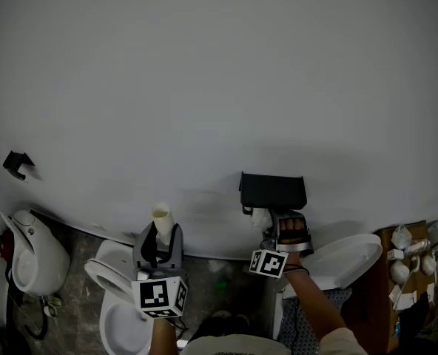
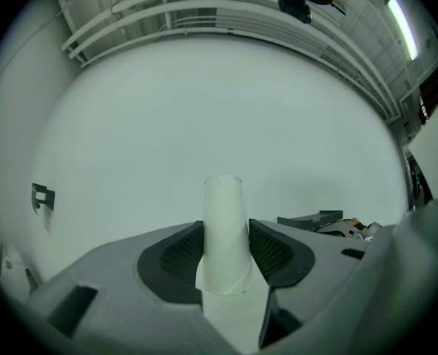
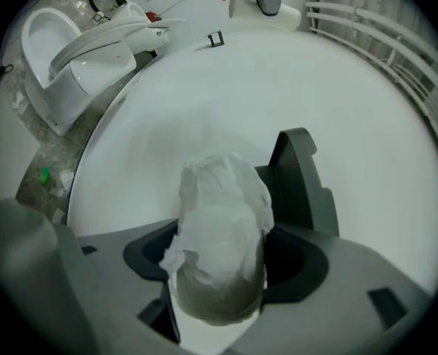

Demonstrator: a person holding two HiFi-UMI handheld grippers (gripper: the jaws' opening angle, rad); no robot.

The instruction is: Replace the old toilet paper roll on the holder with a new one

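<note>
My left gripper (image 1: 160,233) is shut on an empty off-white cardboard tube (image 1: 162,219) that stands upright between its pads (image 2: 183,251). In the left gripper view the tube (image 2: 225,228) rises in front of the white wall. My right gripper (image 1: 281,225) is shut on a new white toilet paper roll (image 1: 262,217), held just under the black holder (image 1: 272,191) on the wall. In the right gripper view the crumpled-looking roll (image 3: 223,235) fills the gap between the jaws, and the holder (image 3: 302,180) stands close behind it on the right.
A small black hook (image 1: 16,163) is fixed to the wall far left. White toilets stand on the floor below: one at the left (image 1: 35,256), one under my left gripper (image 1: 114,291), and a raised lid (image 1: 345,261) at right. Small items lie on a brown shelf (image 1: 415,261).
</note>
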